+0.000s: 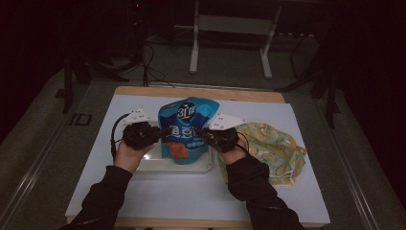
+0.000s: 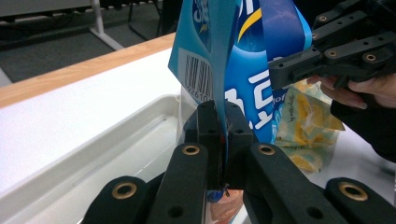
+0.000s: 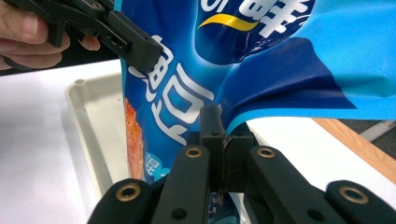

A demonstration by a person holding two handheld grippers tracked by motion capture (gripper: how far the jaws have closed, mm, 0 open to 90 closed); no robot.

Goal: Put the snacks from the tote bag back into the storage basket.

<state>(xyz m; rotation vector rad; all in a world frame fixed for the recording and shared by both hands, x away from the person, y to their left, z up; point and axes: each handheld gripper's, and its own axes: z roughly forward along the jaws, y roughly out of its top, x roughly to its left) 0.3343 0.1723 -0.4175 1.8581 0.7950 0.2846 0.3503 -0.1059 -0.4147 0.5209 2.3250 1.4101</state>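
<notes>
A blue snack bag (image 1: 186, 128) with white lettering hangs upright over a shallow white tray (image 1: 158, 165). My left gripper (image 1: 160, 132) is shut on the bag's left edge, and my right gripper (image 1: 198, 133) is shut on its right edge. In the left gripper view the jaws pinch the bag's side seam (image 2: 223, 135) below a barcode (image 2: 198, 77), with the other gripper (image 2: 336, 56) beyond it. The right gripper view has the jaws clamped on the blue bag (image 3: 224, 135), and the other gripper (image 3: 121, 35) grips the far edge.
A yellow patterned cloth bag (image 1: 275, 146) lies on the white mat (image 1: 95, 158) to the right of the tray. The wooden table edge (image 1: 201, 92) runs along the back. A metal stand's legs (image 1: 230, 52) are on the floor behind.
</notes>
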